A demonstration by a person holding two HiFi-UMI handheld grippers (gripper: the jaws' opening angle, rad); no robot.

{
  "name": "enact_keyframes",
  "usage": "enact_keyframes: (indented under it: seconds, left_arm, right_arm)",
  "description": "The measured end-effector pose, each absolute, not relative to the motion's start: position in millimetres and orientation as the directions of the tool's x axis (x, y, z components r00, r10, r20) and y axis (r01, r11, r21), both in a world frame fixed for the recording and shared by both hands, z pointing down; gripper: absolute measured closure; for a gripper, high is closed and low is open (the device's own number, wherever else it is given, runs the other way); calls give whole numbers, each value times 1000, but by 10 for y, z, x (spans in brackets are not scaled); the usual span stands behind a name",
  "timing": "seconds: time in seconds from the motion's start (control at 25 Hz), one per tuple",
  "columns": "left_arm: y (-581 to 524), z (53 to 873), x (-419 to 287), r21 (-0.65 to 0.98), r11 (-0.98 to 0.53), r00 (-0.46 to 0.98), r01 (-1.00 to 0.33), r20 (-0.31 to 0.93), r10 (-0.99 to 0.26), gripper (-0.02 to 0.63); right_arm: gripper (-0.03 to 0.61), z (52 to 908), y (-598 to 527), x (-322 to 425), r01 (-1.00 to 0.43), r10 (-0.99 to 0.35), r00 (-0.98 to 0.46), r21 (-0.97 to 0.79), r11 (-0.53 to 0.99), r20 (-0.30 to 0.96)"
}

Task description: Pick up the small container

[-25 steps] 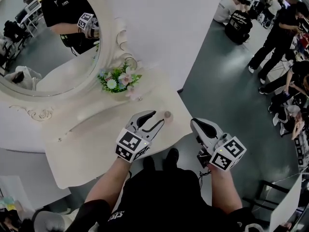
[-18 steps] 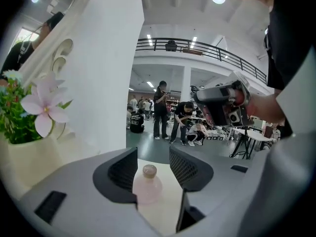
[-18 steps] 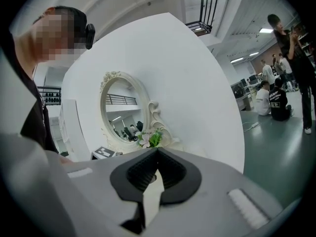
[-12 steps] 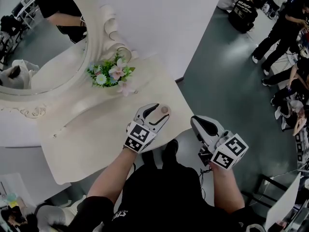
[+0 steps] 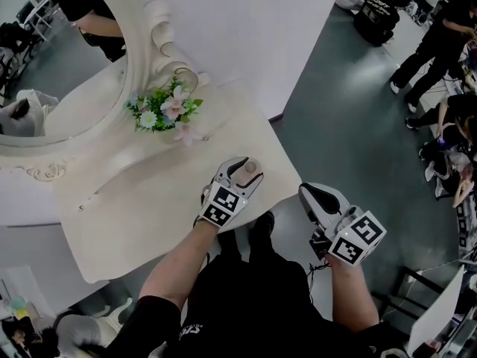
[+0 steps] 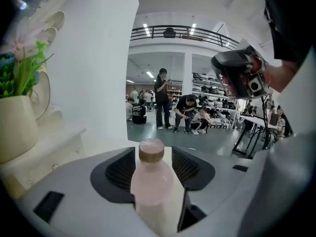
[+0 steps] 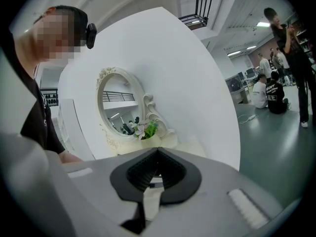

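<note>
Left gripper [image 5: 248, 171]: jaws just been opening, now wide, straddling small pink bottle [image 6: 152, 181], pads not pressing. Right gripper [image 7: 158, 151]: closed, empty, off table. Bottle upright near front corner of table [image 5: 149, 192]. Risk: off-centre closing nudges bottle, topples it over edge.

Flowers [image 5: 165, 110] beside oval mirror [image 5: 59, 73] on white table [image 5: 141, 200]
</note>
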State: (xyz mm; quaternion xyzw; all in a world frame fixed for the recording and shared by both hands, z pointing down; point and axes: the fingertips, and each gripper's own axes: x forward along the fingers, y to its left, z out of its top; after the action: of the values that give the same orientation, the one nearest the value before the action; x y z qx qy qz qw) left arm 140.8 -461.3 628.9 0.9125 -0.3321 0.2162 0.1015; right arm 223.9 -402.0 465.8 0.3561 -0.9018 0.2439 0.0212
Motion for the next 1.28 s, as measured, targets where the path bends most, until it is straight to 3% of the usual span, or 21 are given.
enact_keyframes:
  seconds: [0.88, 1.28]
  left_arm:
    - [-4683, 6329, 1393, 26, -717, 647, -697, 453, -613, 468]
    - [-4763, 5796, 1213, 7, -700, 638, -714, 418, -646, 468]
  right_arm:
    - [568, 4530, -3929, 2270, -661, -630, -743, -393, 640, 224]
    - [568, 4305, -4095, 2118, -636, -621, -764, -366, 679, 176]
